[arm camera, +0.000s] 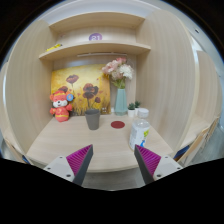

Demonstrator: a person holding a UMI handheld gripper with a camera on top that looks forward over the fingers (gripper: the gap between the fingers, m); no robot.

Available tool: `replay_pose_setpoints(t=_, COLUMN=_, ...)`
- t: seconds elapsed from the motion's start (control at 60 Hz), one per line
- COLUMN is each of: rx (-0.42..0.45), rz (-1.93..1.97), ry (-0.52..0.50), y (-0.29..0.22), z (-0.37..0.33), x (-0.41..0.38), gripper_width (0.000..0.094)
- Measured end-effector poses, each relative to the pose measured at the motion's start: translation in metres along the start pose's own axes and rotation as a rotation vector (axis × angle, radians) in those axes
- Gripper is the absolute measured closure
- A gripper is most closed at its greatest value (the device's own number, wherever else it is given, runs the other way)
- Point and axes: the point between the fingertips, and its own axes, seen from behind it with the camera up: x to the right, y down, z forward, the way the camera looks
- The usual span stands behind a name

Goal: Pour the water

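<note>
Pale wood bench (pixel 75 140) with a small red coaster (pixel 118 125). Grey cup (pixel 93 119). Orange-and-white plush toy (pixel 62 104). Yellow flower-patterned picture (pixel 82 86). Pale blue vase (pixel 121 100), pink blooms. Magenta pads (pixel 79 159) on the tongs (pixel 113 161).

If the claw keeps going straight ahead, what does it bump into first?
Probably the grey cup. The claw is open and empty, with bare table just ahead of it. The cup stands beyond that, near the middle line. The bottle sits off to the side. Depth is hard to judge.
</note>
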Motion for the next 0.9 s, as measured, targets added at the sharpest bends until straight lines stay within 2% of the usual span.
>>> replay_pose_setpoints(t=0.183, rx=-0.015, rz=0.018, ry=0.028, y=0.028, z=0.059, x=0.074, gripper_width=0.0080)
replay_pose_setpoints(t=0.5, rx=0.085, rz=-0.060, ry=-0.051, y=0.002, z=0.162, x=0.096, gripper_width=0.0087)
replay_pose_setpoints(t=0.567, rx=0.103, rz=-0.061, ry=-0.071, y=-0.003, z=0.173, x=0.094, gripper_width=0.0146)
replay_pose_setpoints(t=0.667, rx=0.140, rz=-0.040, ry=-0.081, y=-0.010, z=0.185, x=0.098, gripper_width=0.0328)
replay_pose_setpoints(t=0.817, rx=0.177, rz=-0.026, ry=-0.080, y=-0.014, z=0.194, x=0.098, gripper_width=0.0393)
replay_pose_setpoints(t=0.9, rx=0.188, rz=-0.019, ry=-0.068, y=-0.015, z=0.195, x=0.100, gripper_width=0.0464)
